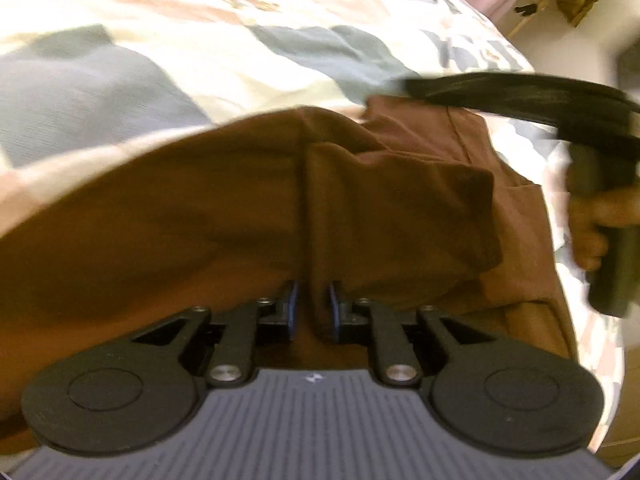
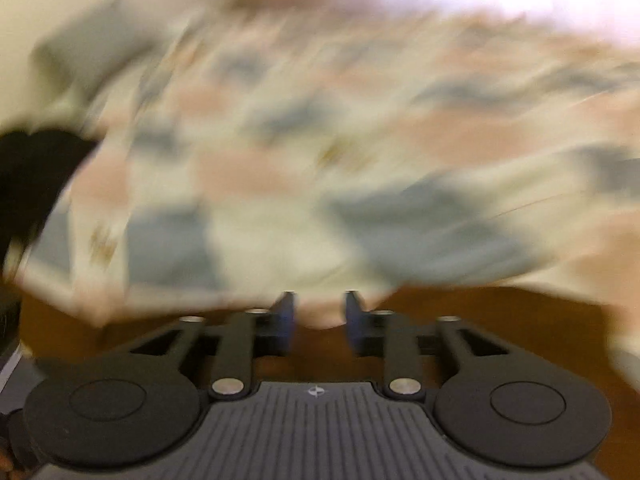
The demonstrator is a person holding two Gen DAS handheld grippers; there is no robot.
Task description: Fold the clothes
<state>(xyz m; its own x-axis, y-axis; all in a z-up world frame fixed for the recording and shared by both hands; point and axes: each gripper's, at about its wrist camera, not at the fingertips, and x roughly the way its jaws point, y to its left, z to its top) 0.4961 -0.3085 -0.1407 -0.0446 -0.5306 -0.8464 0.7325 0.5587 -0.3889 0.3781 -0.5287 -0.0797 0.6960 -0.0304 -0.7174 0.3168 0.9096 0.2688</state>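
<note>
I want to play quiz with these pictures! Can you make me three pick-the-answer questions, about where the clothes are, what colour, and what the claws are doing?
1. Where does the brown garment lie?
A on the patterned bedspread
B on a chair
C in a basket

2. What colour is the garment?
A blue
B brown
C white

3. What is between the left claw jaws?
A nothing
B a sock
C a fold of the garment

Answers: A, patchwork bedding surrounds it; B, it is brown all over; C, a brown fold runs between the blue pads.

Brown garment (image 1: 200,216): matt soft cloth. Quilt (image 1: 200,40): patterned cloth. Fingers (image 1: 335,312): matt blk plastic.
</note>
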